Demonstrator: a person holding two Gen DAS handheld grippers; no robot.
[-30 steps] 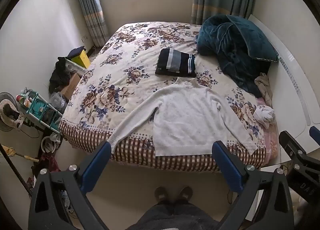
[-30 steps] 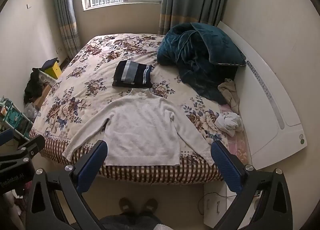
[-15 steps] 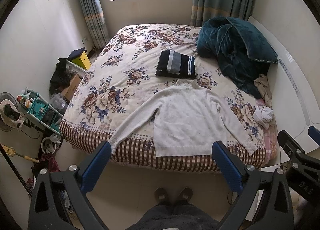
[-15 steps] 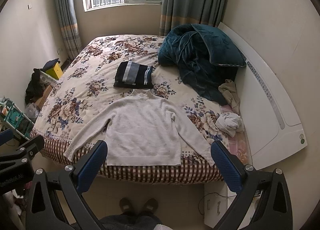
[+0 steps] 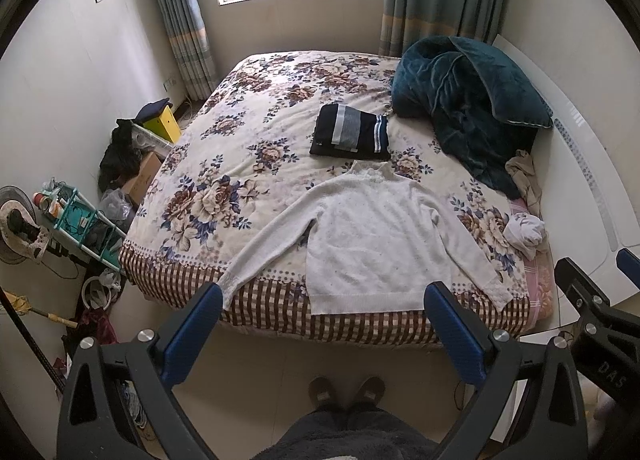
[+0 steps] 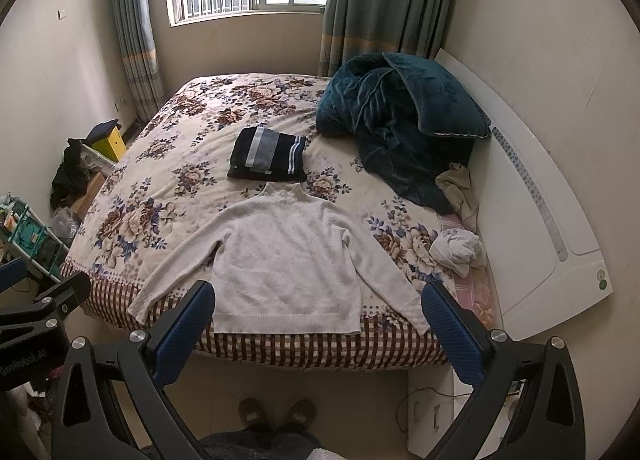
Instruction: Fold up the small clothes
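Sweater [image 5: 372,236] lies flat on bed [image 5: 248,163], beyond both open jaws.

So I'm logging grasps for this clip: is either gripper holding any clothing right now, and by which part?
Nothing is held. The left gripper and right gripper are both open and empty, short of the white sweater lying flat on the bed.

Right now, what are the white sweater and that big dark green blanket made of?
The white sweater looks like soft knit, maybe wool or acrylic: matte, with ribbed hem and cuffs. The teal blanket looks like plush velvet or fleece, with a sheen on its folds.
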